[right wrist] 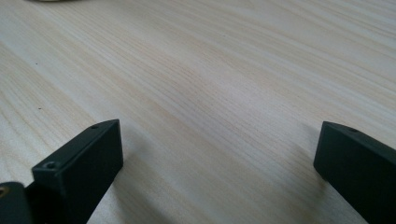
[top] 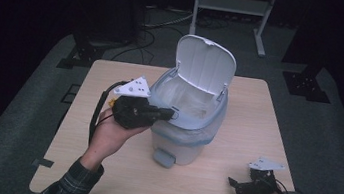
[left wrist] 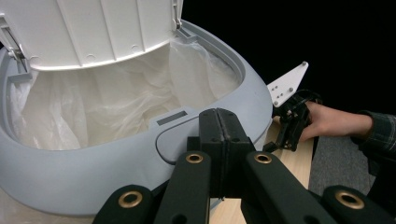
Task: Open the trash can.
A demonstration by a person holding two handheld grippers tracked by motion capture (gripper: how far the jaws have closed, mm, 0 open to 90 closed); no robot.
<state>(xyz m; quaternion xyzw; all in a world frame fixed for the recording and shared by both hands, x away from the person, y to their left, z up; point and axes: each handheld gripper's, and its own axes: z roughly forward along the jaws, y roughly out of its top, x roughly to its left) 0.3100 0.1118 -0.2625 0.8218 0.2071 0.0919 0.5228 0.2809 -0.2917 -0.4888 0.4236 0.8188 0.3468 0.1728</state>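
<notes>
A pale blue-grey pedal bin (top: 182, 138) stands in the middle of the wooden table (top: 112, 76). Its white lid (top: 204, 63) is tipped up and back, and a translucent plastic liner (top: 187, 99) hangs inside. My left gripper (top: 174, 112) is at the bin's near left rim, shut with nothing seen between its jaws. In the left gripper view the closed gripper (left wrist: 218, 114) sits just over the rim (left wrist: 243, 98), with the liner (left wrist: 116, 102) and lid (left wrist: 102, 28) beyond. My right gripper (top: 234, 185) rests low at the table's front right, open. Bare wood lies between its jaws (right wrist: 219, 149).
The bin's foot pedal (top: 163, 157) juts toward the front edge. Behind the table stand a metal frame (top: 232, 6), floor cables (top: 148, 33) and dark stands (top: 307, 84). In the left gripper view the other hand and its gripper (left wrist: 275, 144) sit past the bin at the right.
</notes>
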